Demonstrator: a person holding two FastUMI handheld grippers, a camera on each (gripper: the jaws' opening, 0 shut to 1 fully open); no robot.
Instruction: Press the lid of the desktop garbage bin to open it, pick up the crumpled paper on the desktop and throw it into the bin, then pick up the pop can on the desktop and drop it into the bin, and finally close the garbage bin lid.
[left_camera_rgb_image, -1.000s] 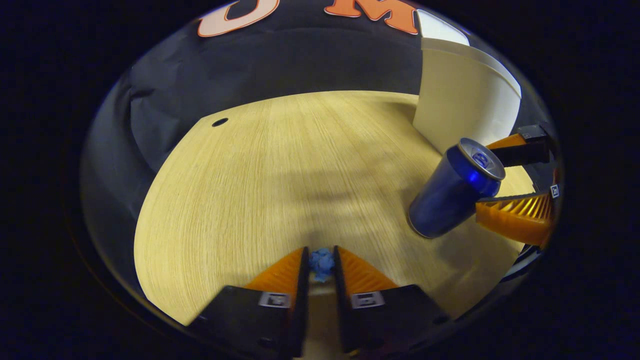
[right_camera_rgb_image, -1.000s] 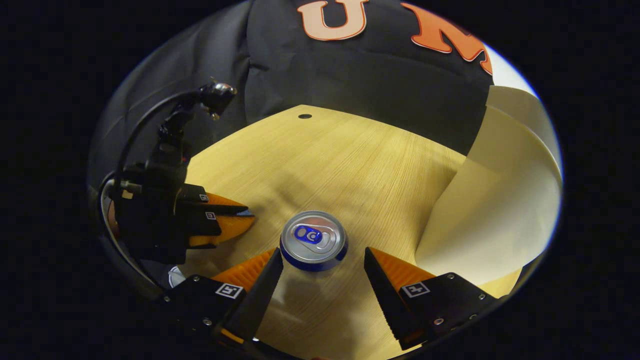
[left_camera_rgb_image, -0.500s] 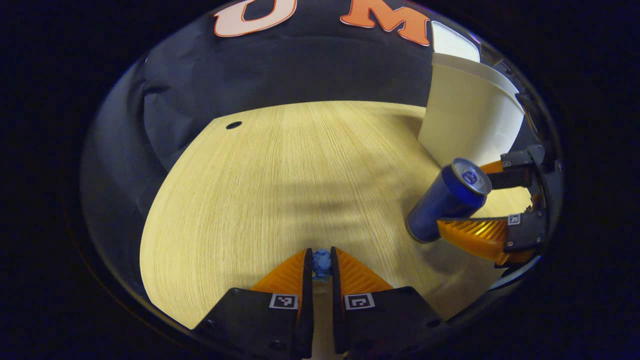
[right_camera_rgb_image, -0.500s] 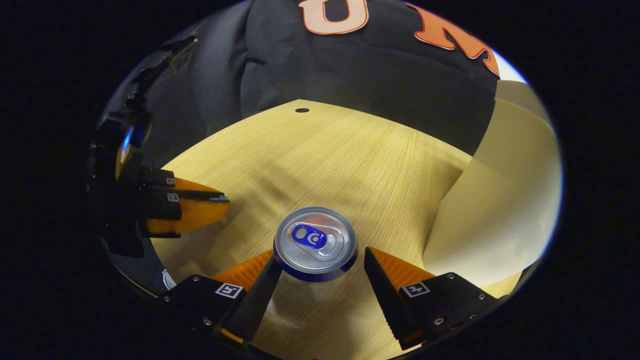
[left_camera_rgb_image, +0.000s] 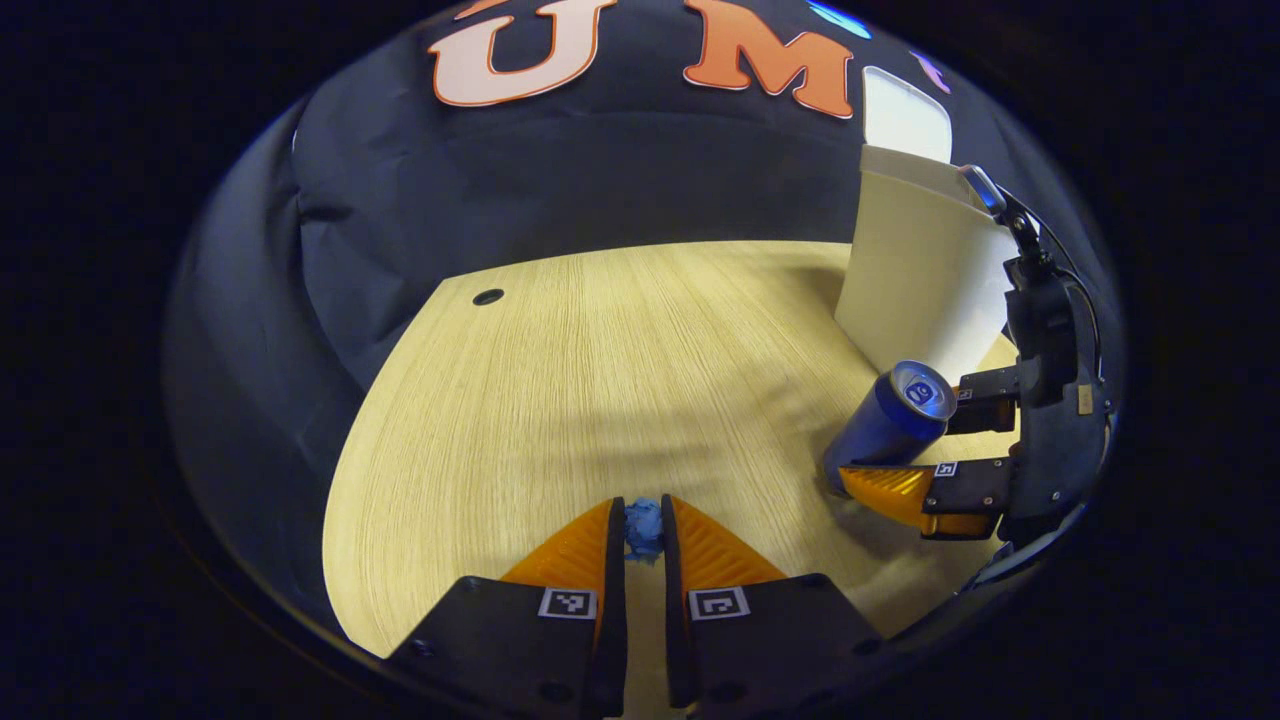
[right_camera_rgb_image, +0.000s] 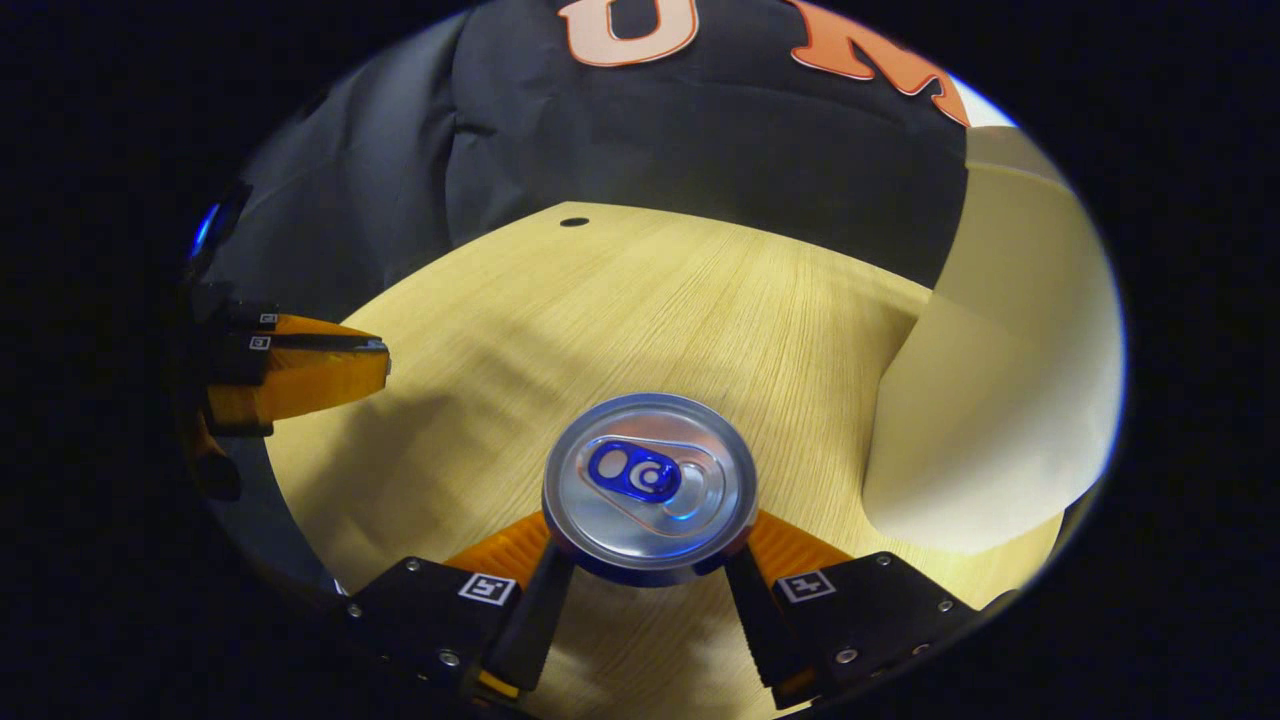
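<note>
Blue pop can (right_camera_rgb_image: 648, 490) between right claw (right_camera_rgb_image: 648, 590), left claw (left_camera_rgb_image: 640, 545) pinching paper (left_camera_rgb_image: 643, 530)

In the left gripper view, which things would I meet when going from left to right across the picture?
Small dark hole in the table → crumpled blue paper between the left gripper fingers → pop can → right gripper beside the white bin.
</note>
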